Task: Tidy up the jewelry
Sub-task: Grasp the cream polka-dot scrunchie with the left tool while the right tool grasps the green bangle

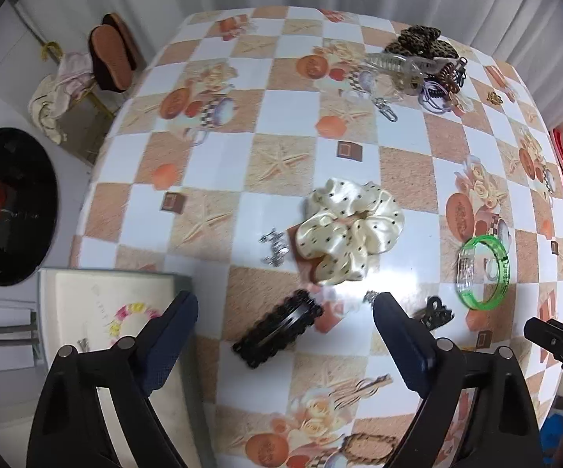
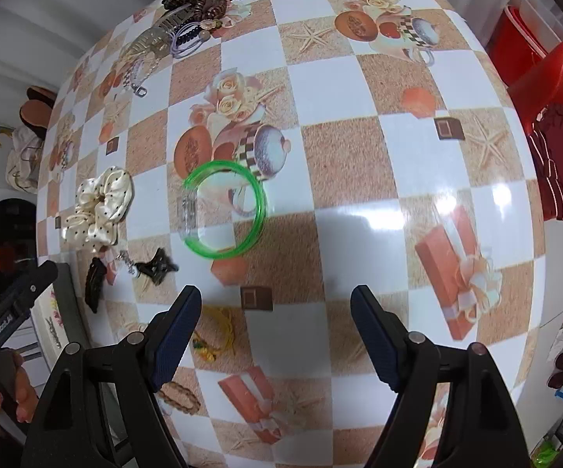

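My left gripper (image 1: 285,304) is open above the checked tablecloth, and a black scalloped hair clip (image 1: 277,329) lies flat between and just below its fingers, untouched. A cream dotted scrunchie (image 1: 349,230) sits beyond it, with small silver pieces (image 1: 275,247) to its left and a small black claw clip (image 1: 435,312) to the right. My right gripper (image 2: 275,294) is open and empty over bare cloth. A green bangle (image 2: 225,210) lies ahead of it, slightly left. A yellow thread ornament (image 2: 219,331) rests by its left finger.
A pale tray (image 1: 86,292) holding a flower bracelet (image 1: 133,316) sits at the table's left edge. A pile of hair accessories (image 1: 418,66) lies at the far side. A braided brown bracelet (image 2: 180,394) is near the front edge. A red chair (image 2: 546,74) stands beyond the right edge.
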Demonstrator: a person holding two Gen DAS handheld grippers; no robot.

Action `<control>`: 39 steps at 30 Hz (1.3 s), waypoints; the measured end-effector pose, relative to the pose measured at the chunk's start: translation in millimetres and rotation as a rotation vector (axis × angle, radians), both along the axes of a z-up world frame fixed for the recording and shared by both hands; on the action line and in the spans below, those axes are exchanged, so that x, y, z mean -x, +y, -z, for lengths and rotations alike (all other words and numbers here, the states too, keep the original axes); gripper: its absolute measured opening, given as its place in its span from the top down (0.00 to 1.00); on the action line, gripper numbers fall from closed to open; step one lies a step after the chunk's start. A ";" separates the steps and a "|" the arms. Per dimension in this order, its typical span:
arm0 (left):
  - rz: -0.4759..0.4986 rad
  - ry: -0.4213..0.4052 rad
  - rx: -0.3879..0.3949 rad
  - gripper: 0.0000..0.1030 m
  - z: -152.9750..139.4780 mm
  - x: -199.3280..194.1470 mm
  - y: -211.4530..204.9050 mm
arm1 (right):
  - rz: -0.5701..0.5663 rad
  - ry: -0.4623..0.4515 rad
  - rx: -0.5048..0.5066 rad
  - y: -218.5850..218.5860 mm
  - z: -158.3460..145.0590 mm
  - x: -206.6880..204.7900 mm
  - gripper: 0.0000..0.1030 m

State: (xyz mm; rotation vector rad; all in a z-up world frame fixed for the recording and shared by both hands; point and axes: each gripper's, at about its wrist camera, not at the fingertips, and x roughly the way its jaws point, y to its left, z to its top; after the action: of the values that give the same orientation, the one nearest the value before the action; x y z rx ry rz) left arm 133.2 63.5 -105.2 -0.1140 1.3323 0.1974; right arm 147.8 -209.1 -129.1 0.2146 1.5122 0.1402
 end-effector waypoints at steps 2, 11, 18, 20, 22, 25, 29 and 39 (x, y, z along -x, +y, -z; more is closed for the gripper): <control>0.013 -0.004 0.008 0.07 5.0 -9.5 -4.1 | -0.005 0.000 0.009 0.3 2.9 -5.3 0.21; 0.060 0.029 0.023 0.17 34.8 -44.8 -15.1 | -0.042 -0.003 0.066 10.8 23.3 -33.3 0.21; 0.092 0.047 0.038 0.33 52.9 -64.5 -19.4 | -0.069 -0.003 0.117 23.6 40.6 -49.3 0.21; 0.106 0.053 0.042 0.45 55.8 -69.2 -22.7 | -0.080 -0.005 0.132 27.2 44.8 -53.0 0.22; 0.121 0.050 0.049 0.60 56.9 -72.5 -26.8 | -0.101 -0.022 0.166 32.6 46.0 -55.4 0.26; 0.140 0.044 0.050 0.75 55.6 -73.0 -34.1 | -0.147 -0.051 0.220 43.3 46.3 -56.2 0.35; 0.155 0.031 0.055 0.81 50.4 -71.9 -39.7 | -0.187 -0.070 0.246 54.5 45.6 -55.1 0.46; 0.144 -0.041 0.086 0.82 13.1 -53.2 -45.4 | -0.145 -0.077 0.144 39.4 32.9 -51.7 0.94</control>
State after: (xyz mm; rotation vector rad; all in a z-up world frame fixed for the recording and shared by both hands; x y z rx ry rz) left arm 186.4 18.1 -118.3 -0.0941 1.3032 0.0158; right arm 199.5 -169.7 -162.0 -0.0154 1.4537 0.1530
